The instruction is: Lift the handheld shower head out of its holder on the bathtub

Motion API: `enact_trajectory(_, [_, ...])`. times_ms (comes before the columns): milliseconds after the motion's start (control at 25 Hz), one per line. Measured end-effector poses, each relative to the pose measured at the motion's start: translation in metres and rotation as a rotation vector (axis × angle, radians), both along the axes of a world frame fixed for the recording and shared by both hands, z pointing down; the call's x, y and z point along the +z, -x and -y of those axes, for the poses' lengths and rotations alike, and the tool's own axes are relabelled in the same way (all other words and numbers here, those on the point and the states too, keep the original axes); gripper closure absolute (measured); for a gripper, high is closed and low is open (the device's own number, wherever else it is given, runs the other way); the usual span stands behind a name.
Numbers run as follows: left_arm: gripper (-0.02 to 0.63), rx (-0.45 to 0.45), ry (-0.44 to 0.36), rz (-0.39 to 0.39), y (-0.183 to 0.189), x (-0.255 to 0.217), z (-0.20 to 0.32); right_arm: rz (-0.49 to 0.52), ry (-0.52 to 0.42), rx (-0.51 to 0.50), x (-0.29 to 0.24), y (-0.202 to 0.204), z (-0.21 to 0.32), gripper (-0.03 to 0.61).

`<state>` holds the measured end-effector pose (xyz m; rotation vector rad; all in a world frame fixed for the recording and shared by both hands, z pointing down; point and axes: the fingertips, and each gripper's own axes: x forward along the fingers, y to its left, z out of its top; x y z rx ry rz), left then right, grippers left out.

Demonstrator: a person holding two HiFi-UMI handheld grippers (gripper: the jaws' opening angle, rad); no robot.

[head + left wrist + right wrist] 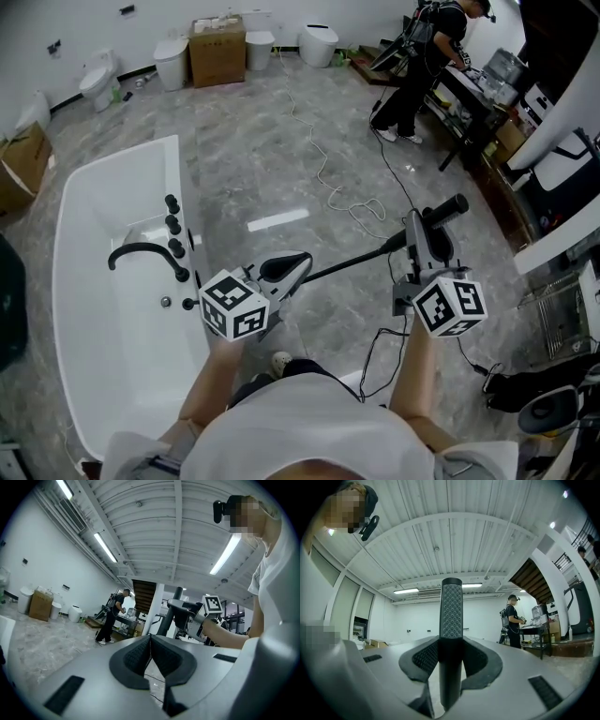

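The black stick-shaped shower head (448,208) is out over the floor, right of the white bathtub (178,164). My right gripper (424,236) is shut on it. In the right gripper view its dotted face (451,613) stands upright between the pads. Its dark hose (352,262) runs left toward the tub's edge, passing by my left gripper (286,269). The left gripper (150,641) is shut, with nothing seen between its pads. A black spout (142,251) and a row of black knobs (173,225) sit on the tub's deck.
A white cable (323,169) snakes over the grey marble floor and black cables (375,347) lie near my feet. A person (417,70) stands at a table far right. Toilets (98,80) and a cardboard box (217,49) line the back wall.
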<state>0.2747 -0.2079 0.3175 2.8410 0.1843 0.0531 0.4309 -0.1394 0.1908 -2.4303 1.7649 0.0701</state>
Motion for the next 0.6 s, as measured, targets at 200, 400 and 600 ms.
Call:
enact_trajectory(200, [0.601, -0.007, -0.003, 0.009, 0.003, 0.005, 0.000, -0.015, 0.002, -0.012, 0.003, 0.006, 0.004, 0.442])
enact_trajectory(400, [0.601, -0.017, -0.001, 0.005, 0.008, 0.005, -0.001, 0.000, 0.010, -0.024, 0.009, 0.012, 0.008, 0.442])
enact_trajectory(600, [0.601, -0.016, -0.012, 0.008, 0.010, 0.007, -0.002, -0.004, 0.024, -0.037, 0.015, 0.020, 0.014, 0.442])
